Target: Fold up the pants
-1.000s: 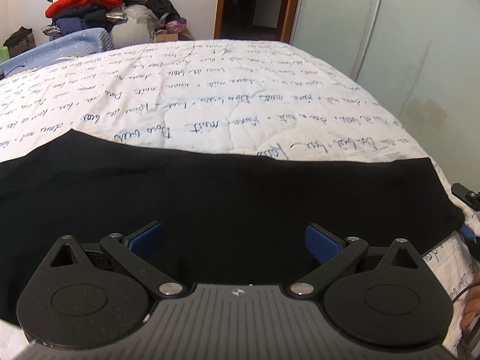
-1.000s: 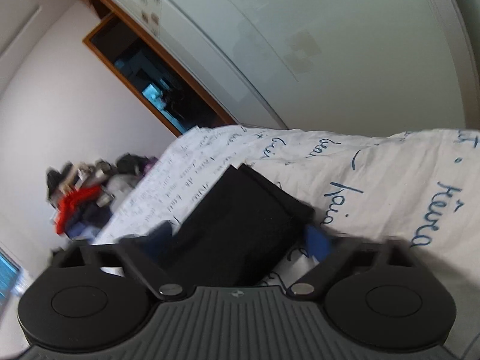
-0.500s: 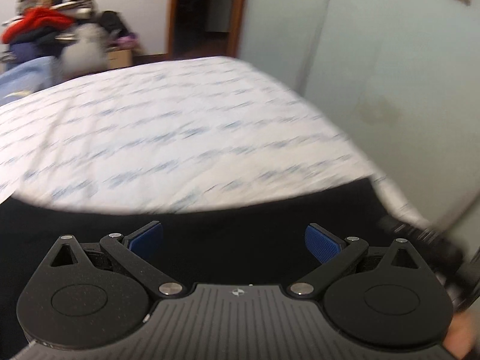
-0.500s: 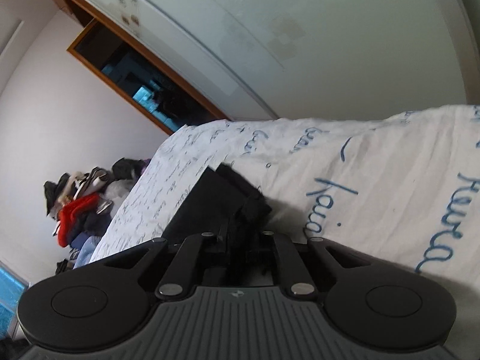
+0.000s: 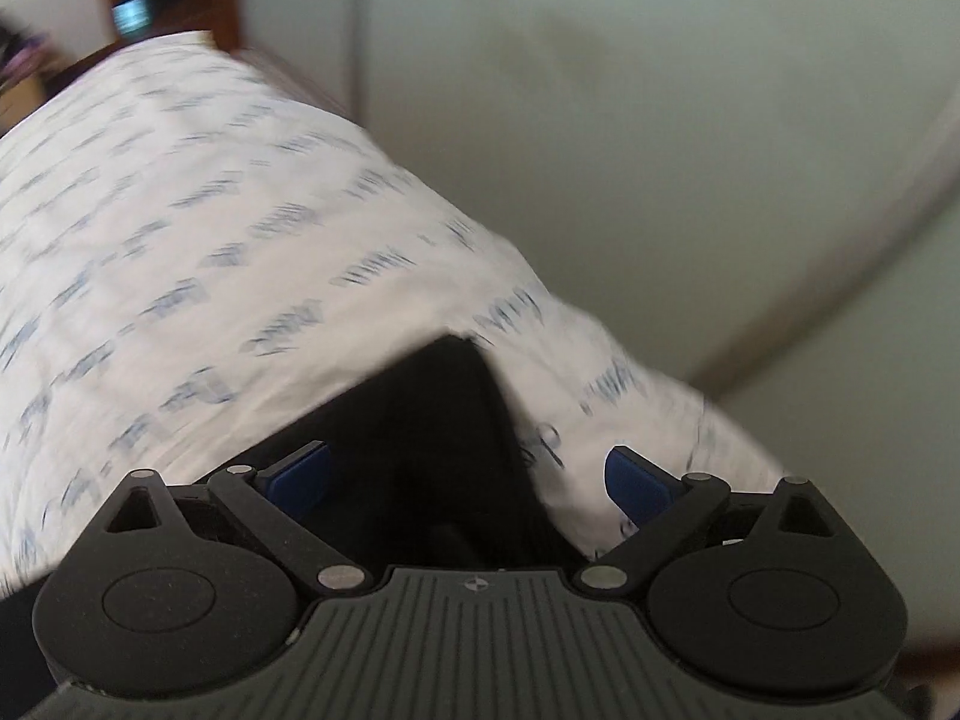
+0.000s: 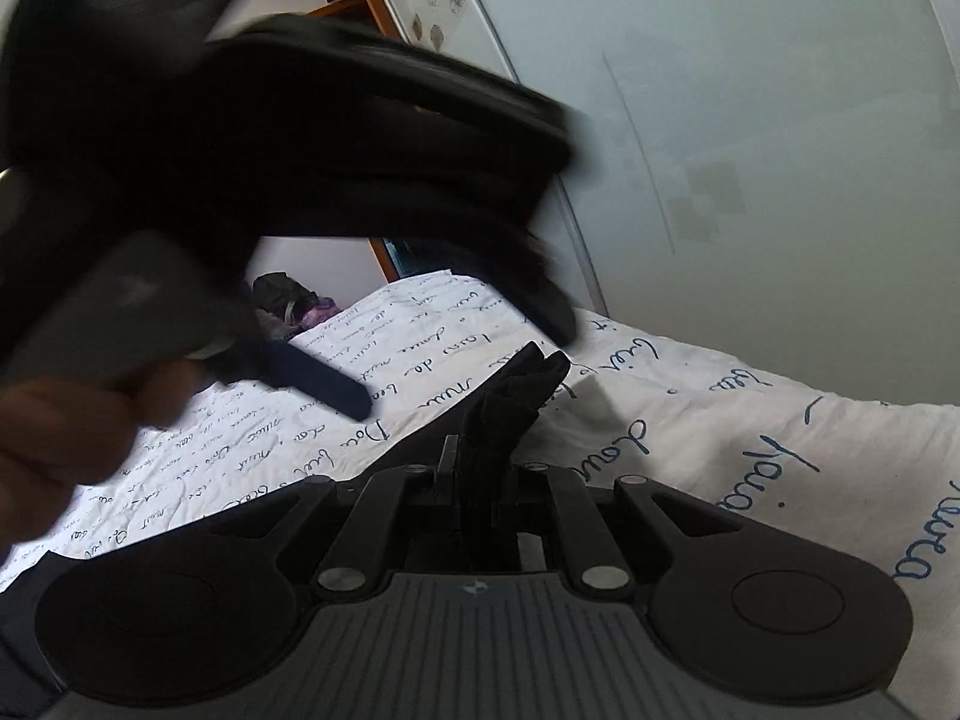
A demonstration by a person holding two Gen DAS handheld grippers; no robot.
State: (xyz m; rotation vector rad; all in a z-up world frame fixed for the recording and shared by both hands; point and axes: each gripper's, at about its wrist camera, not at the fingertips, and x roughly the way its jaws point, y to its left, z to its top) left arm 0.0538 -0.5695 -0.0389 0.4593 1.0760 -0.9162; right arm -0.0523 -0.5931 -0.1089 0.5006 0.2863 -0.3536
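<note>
- The left tool has its blue pads wide apart with nothing clamped; a pointed corner of the black pants lies between them, and whether the cloth touches either pad I cannot tell. The view is smeared by motion.
- The pants lie on the bed, on a white quilt printed with blue handwriting, near the edge by the pale sliding door.
- In the right wrist view, the left tool crosses the upper left as a dark blur, with a hand beneath it.
- The right tool is closed together on a bunched edge of the pants; the cloth pokes out crumpled above the fingers.
- Judgement: the fabric looks soft, light and limp, so it will sag and crease wherever it is not supported. A single pinch will only drag a peak.
- Judgement: the best hold for the left tool is the free corner or hem beside the right one's grip, so the edge stays taut and level when carried over for the fold.
- Risk, as I judge it: thin cloth may slip from a shallow pinch, or the quilt gets caught along with it.
</note>
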